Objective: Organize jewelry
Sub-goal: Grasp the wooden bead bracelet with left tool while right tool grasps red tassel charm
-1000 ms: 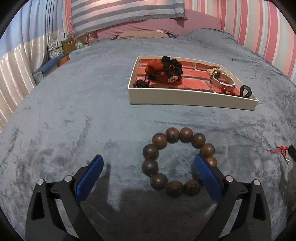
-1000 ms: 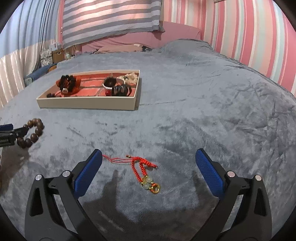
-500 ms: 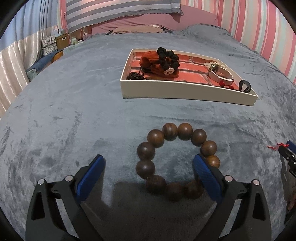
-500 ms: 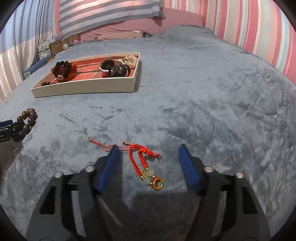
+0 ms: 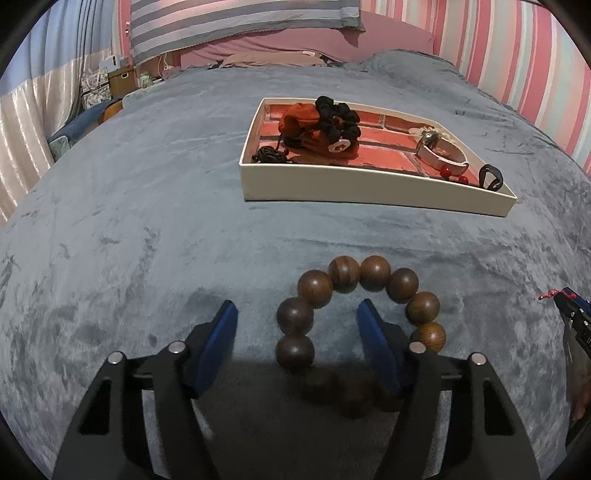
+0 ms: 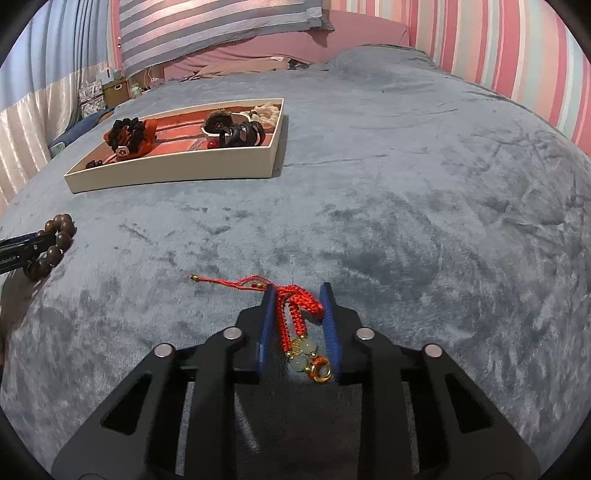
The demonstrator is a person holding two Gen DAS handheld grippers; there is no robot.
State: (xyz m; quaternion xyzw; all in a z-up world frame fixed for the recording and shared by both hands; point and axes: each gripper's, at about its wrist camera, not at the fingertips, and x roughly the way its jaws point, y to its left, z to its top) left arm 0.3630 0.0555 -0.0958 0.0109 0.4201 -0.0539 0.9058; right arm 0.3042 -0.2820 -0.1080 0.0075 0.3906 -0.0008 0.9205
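A bracelet of large dark wooden beads (image 5: 347,275) lies on the blue-grey blanket. My left gripper (image 5: 297,303) straddles its left side: the right pad (image 5: 375,343) stands inside the ring, the left pad (image 5: 218,339) outside with a gap to the beads. Its jaws are closing. A red cord bracelet (image 6: 295,310) with pale jade beads and a gold ring lies between the closing jaws of my right gripper (image 6: 299,287), and both pads touch the bunched cord. The white tray (image 5: 369,192) with a red brick-pattern floor sits beyond.
The tray (image 6: 177,171) holds red and black scrunchies (image 5: 325,125), a pale strap (image 5: 439,155), red beads and a black clip (image 5: 491,177). A striped pillow (image 5: 240,22) lies at the bed's head. Boxes (image 5: 120,79) and a curtain stand far left.
Both pairs of jaws have narrowed. The left gripper's right finger went from outside the bead ring to inside it. The right gripper sank over the red cord and closed around it.
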